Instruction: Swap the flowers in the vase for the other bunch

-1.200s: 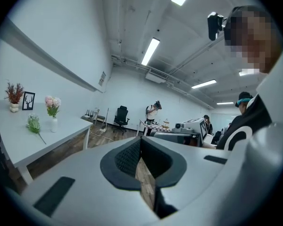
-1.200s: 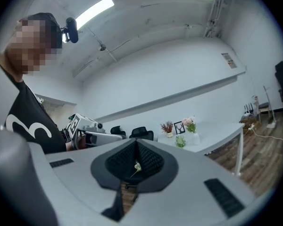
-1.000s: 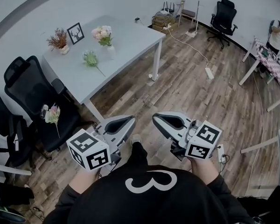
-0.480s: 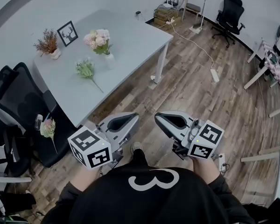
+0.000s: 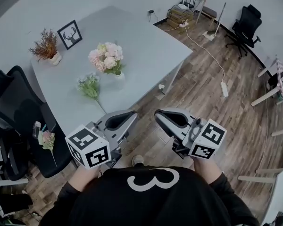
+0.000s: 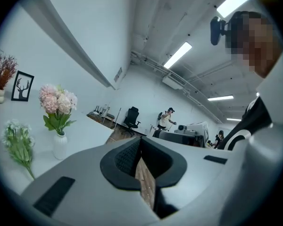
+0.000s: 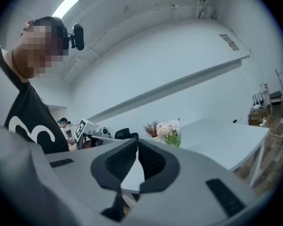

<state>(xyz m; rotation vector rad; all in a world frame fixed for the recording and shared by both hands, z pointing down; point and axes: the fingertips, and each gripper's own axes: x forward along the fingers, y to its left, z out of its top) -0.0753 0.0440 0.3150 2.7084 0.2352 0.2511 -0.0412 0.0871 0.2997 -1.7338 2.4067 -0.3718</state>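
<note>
A pink and white bunch [image 5: 106, 58] stands in a small white vase [image 5: 119, 75] on the grey table [image 5: 146, 46]. A second bunch, pale green and white [image 5: 89, 85], lies flat on the table just left of the vase. The left gripper view shows the vase [image 6: 60, 146] with the pink flowers [image 6: 57, 101] and the loose bunch [image 6: 19, 142] to its left. My left gripper [image 5: 132, 113] and right gripper [image 5: 156, 114] are both shut and empty, held side by side near the table's front edge. In the right gripper view the pink flowers [image 7: 168, 130] show beyond the jaws.
A dried bouquet in a white pot [image 5: 47, 47] and a framed deer picture [image 5: 70, 34] stand at the table's far left. Black office chairs [image 5: 12, 102] sit left of the table, one holding a small flower [image 5: 47, 140]. Wooden floor [image 5: 212, 98] with a power strip and cable lies to the right.
The table and flowers have drawn nearer and lower in the head view as I walked toward them. Both grippers stay shut and side by side.
</note>
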